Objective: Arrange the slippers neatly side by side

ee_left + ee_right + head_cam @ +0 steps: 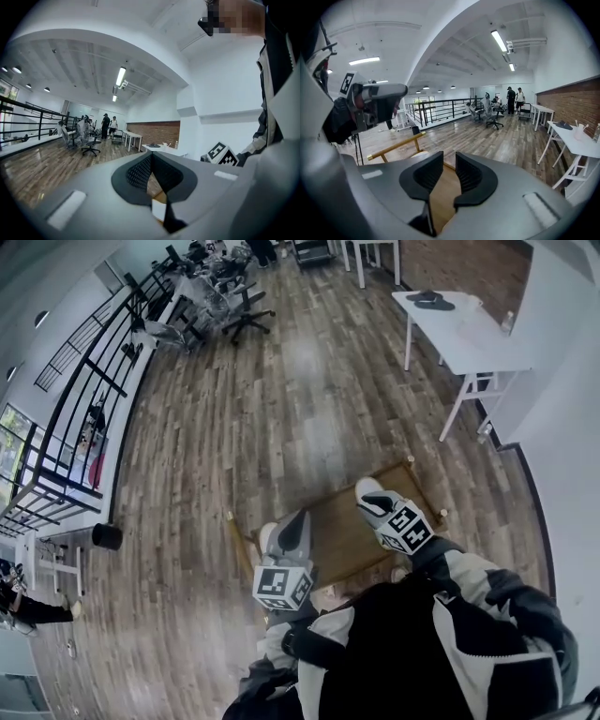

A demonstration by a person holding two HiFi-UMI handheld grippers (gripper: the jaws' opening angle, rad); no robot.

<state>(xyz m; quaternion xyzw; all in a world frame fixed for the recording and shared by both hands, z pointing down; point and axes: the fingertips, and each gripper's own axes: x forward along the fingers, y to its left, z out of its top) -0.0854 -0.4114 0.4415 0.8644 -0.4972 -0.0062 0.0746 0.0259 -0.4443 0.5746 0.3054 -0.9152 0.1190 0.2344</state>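
A pair of dark slippers (431, 300) lies on a white table (469, 338) far off at the upper right; they also show as small dark slippers (563, 125) in the right gripper view. Both grippers hang over a small wooden table (342, 531) close in front of the person. My left gripper (292, 521) is shut with nothing in it, its pads meeting (151, 172). My right gripper (368, 491) is open by a narrow gap (449, 171), with nothing between the jaws and only the wooden top showing below. Neither gripper is near the slippers.
Wood floor stretches between the wooden table and the white table. Office chairs (239, 306) and desks stand at the back, with people (513, 99) beyond. A black railing (94, 381) runs along the left, and a black bin (107, 536) stands near it.
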